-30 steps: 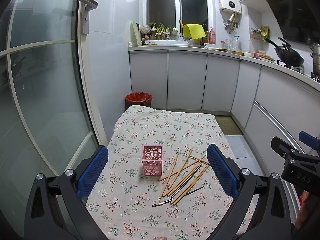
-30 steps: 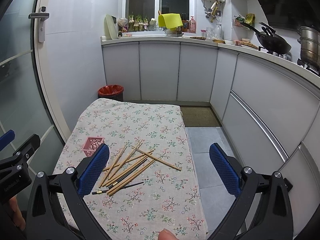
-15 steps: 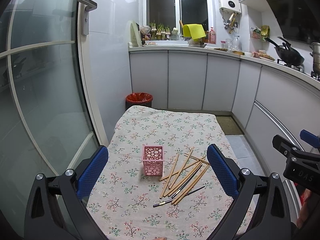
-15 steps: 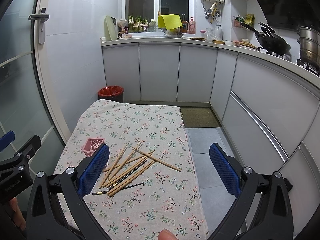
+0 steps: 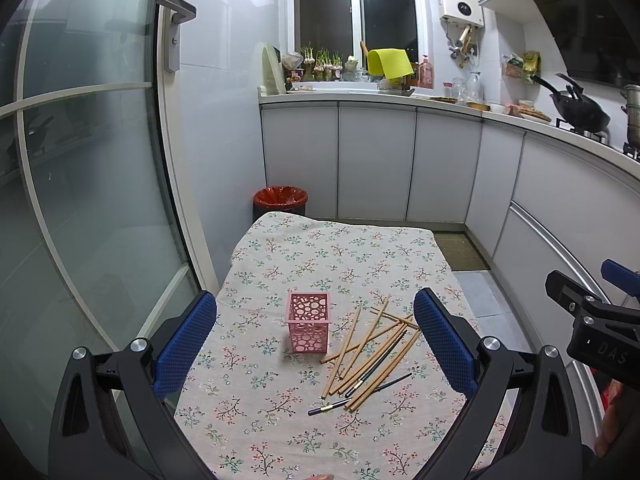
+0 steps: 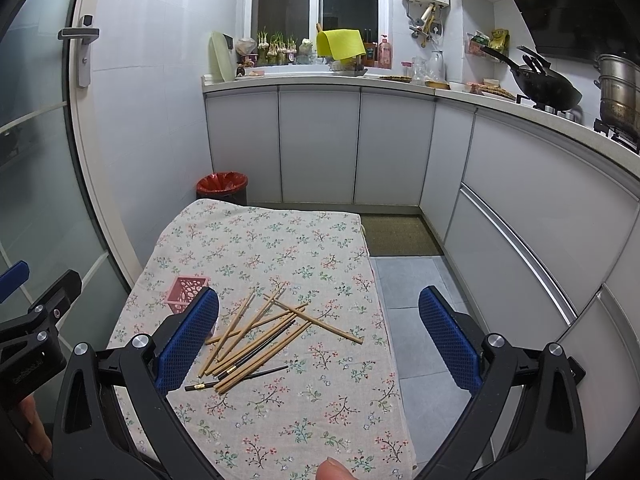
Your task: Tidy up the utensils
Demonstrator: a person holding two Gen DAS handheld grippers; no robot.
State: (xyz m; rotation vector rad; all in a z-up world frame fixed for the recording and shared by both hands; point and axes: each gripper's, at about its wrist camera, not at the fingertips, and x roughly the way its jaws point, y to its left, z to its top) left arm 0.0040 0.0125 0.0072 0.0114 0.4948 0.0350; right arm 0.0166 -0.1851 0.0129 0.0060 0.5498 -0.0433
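A pink perforated holder [image 5: 308, 322] stands upright on the floral tablecloth [image 5: 320, 256]. Just right of it lies a loose pile of wooden chopsticks [image 5: 368, 354] mixed with dark chopsticks [image 5: 376, 364]. In the right wrist view the same pile of chopsticks [image 6: 256, 334] lies mid-table, and the pink holder [image 6: 186, 288] is partly hidden behind the left blue pad. My left gripper [image 5: 314, 340] hovers open above the near table, empty. My right gripper [image 6: 318, 338] is also open and empty, held over the table's right side.
White cabinets [image 5: 376, 160] run along the back and right, with a wok [image 6: 544, 84] and pots on the counter. A red-lined bin [image 5: 280, 200] stands beyond the table's far edge. A glass door [image 5: 80, 200] is close on the left. A floor mat [image 6: 400, 236] lies ahead.
Both views have drifted slightly: the holder and chopsticks sit a touch lower in the left view. Both grippers stay open; nothing on the table has moved.
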